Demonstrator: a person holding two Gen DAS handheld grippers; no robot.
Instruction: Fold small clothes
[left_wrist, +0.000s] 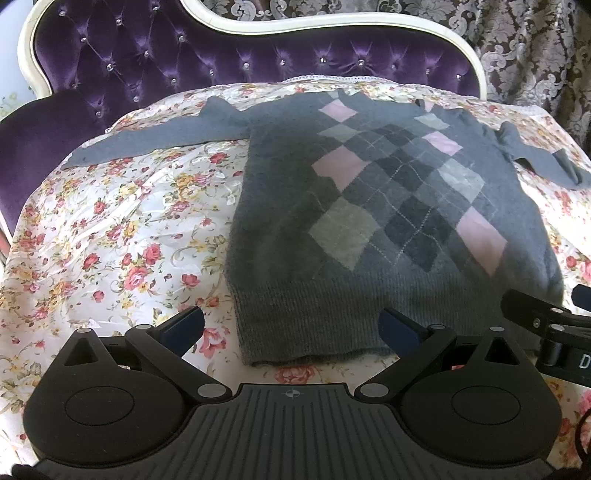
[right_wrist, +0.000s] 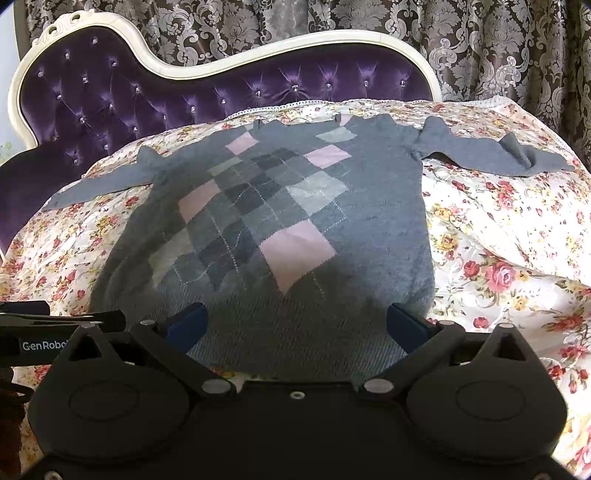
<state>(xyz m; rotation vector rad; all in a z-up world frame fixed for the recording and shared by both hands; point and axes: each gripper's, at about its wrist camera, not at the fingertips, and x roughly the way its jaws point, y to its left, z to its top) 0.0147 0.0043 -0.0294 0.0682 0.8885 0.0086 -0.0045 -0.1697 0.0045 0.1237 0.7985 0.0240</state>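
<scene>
A small grey sweater (left_wrist: 295, 206) with a pink and grey argyle front lies flat, front up, on a floral sheet, both sleeves spread out sideways. It also shows in the right wrist view (right_wrist: 380, 206). Its ribbed hem faces me. My left gripper (left_wrist: 291, 326) is open and empty, hovering over the hem's left corner. My right gripper (right_wrist: 295, 325) is open and empty over the hem's right part. The right gripper's tip (left_wrist: 532, 310) shows at the right edge of the left wrist view.
The floral sheet (left_wrist: 122, 229) covers a purple tufted sofa (left_wrist: 155, 62) with a white frame. Patterned curtains (right_wrist: 480, 48) hang behind. The sheet bunches into a fold (right_wrist: 517, 236) at the right of the sweater.
</scene>
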